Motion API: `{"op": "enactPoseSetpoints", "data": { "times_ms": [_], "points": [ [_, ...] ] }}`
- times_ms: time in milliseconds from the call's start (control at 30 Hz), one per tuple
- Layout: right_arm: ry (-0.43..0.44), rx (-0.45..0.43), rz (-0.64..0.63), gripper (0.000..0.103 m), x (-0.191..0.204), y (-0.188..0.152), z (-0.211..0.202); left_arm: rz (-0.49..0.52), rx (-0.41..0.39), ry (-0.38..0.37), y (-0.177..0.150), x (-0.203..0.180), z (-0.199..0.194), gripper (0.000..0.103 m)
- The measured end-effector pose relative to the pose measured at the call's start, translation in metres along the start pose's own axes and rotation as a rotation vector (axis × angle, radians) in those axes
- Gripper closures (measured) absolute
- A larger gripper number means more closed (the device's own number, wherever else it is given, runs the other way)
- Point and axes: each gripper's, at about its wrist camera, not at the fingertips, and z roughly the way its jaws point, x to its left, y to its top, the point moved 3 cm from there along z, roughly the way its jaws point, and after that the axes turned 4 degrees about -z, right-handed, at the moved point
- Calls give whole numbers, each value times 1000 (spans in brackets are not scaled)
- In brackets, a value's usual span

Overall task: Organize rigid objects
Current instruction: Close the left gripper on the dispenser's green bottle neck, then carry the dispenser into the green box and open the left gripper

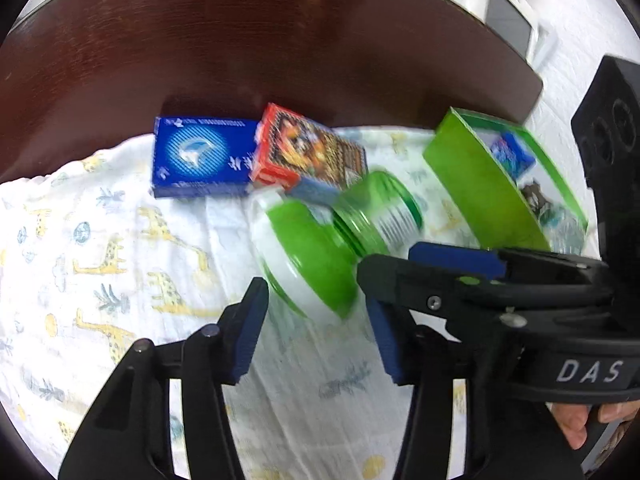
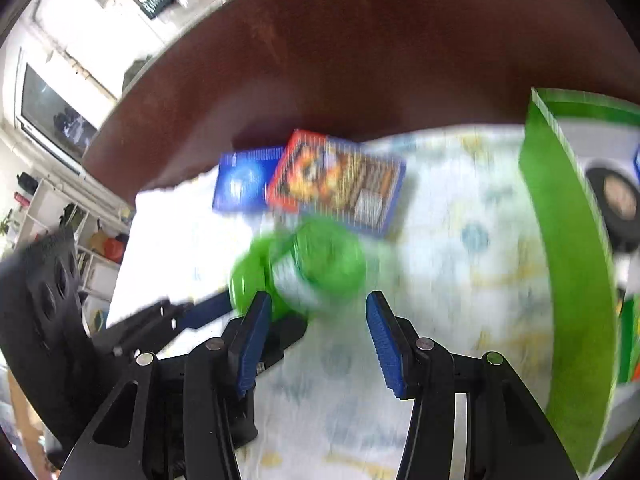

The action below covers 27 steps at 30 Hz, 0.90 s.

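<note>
Up close from our left wrist, the left gripper [image 1: 316,336] has its jaws apart around the lying green jar [image 1: 340,236], pads not visibly pressing. Our right gripper [image 1: 456,258] reaches across it, probably to steady it. Blue box [image 1: 200,160] and red box [image 1: 308,152] wait beside the green bin [image 1: 480,184].

From the right wrist, jaws stand apart, the blurred jar just ahead. A giraffe-print cloth [image 2: 440,240] covers the dark wooden table [image 2: 360,60]; shelves [image 2: 92,240] stand behind.
</note>
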Motion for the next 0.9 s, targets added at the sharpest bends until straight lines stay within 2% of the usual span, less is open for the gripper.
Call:
{"op": "enactPoseSetpoints", "data": {
  "times_ms": [67, 200, 267, 333, 367, 500, 567, 600, 633, 800, 900],
  "points": [
    [-25, -9, -10, 51, -1, -6, -5, 45, -4, 8, -6, -6, -2, 58],
    [-81, -86, -28, 51, -2, 0, -23, 61, -23, 32, -8, -9, -11, 56],
    [-73, -121, -43, 48, -2, 5, -32, 45, -34, 30, -7, -5, -17, 54],
    [-55, -151, -52, 40, 1, 16, -36, 11, -42, 29, -5, 0, -19, 45],
    [-48, -156, -60, 39, 0, 20, -37, -7, -47, 33, -7, 0, -18, 42],
    [-36, -145, -114, 39, 9, 44, -19, -71, -47, 40, 2, 1, -8, 44],
    [-57, -116, -143, 39, 12, 54, -7, -102, -34, 38, 6, 7, -4, 46],
    [-62, -95, -153, 45, 13, 56, -1, -115, -24, 16, 8, 8, 0, 51],
    [-64, -68, -154, 62, 12, 58, 6, -123, -22, 7, 9, 9, 2, 51],
    [-96, -66, -180, 72, 12, 52, 2, -49, -42, 27, 11, 5, -3, 52],
    [-70, -56, -163, 72, 10, 46, -3, -21, -54, 42, 10, 4, -10, 55]
  ]
}}
